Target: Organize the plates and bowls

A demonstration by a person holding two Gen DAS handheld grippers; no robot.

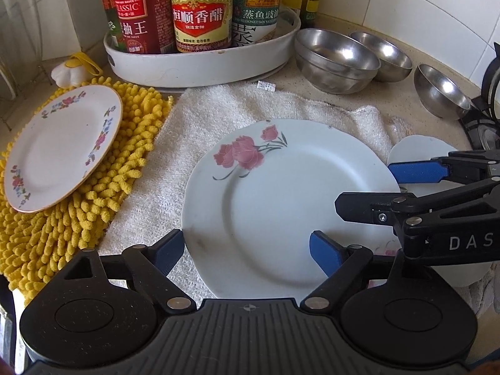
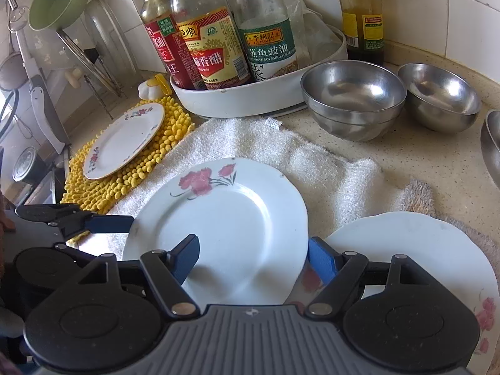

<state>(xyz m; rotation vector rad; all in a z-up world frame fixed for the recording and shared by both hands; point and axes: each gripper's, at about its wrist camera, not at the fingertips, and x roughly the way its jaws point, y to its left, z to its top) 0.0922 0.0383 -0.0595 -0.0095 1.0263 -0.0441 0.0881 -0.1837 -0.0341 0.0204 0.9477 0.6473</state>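
Plates, three glossy round ceramic, rose-print plate [image 1: 281, 206] centre frame on nubby white towel [image 1: 218, 109], three steel bowls [image 1: 336, 59] upper right, left gripper [image 1: 247, 250] and right gripper [image 2: 253, 259] fingers spread, pinching nothing.

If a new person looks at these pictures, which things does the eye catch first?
First the white rose plate on the towel, in the middle, with both open grippers at its near edge. Next the yellow mat on the left, carrying a smaller plate. Behind stand sauce bottles in a tray, and steel bowls on the right.
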